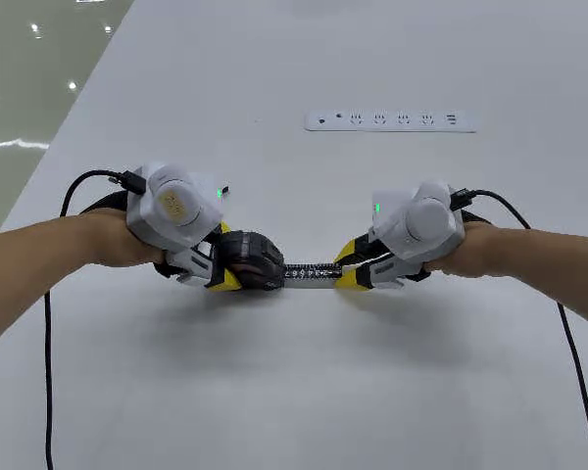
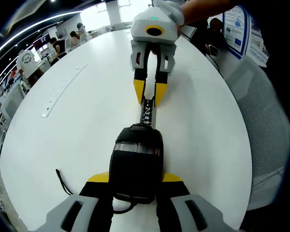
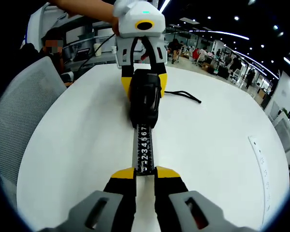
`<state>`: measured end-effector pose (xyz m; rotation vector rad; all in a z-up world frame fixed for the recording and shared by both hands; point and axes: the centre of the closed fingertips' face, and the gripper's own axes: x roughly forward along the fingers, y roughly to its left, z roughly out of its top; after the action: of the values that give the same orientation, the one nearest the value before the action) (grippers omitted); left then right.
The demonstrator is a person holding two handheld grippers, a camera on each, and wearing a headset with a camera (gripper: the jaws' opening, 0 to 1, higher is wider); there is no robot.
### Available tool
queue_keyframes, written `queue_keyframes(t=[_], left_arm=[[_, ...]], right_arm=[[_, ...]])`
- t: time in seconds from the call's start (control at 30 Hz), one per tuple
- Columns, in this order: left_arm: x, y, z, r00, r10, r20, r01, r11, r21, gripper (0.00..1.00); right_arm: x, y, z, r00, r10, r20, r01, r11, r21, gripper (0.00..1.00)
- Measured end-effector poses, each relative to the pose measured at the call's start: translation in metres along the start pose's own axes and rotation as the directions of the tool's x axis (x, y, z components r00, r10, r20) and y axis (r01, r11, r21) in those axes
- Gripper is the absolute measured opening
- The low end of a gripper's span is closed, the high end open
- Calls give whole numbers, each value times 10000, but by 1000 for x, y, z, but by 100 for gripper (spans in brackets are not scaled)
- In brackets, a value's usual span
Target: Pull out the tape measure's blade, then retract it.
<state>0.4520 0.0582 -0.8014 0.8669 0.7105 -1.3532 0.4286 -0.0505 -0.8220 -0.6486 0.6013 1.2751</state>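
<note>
On the white worktop (image 1: 294, 392), the tape measure's black case (image 1: 252, 259) sits clamped in the left tool (image 2: 135, 178); it looks solid and fairly heavy, best held by its flat sides. A short run of blade (image 3: 144, 145) is out, its end pinched in the right tool (image 3: 145, 172): thin, springy, likely to snap back, the rest presumably coiled inside the case.

white table (image 1: 274, 392) — glossy floor (image 1: 29, 88), mesh chair (image 3: 24, 106) beside.
</note>
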Motion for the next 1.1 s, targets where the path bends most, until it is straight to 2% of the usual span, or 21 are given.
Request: queue_keyframes(t=[1.1], left_arm=[[1,0,1,10000,-36,35,37,10000,-8,31]], right_arm=[[-26,1,-27,9997,-10,-243,16,9997,230,11]])
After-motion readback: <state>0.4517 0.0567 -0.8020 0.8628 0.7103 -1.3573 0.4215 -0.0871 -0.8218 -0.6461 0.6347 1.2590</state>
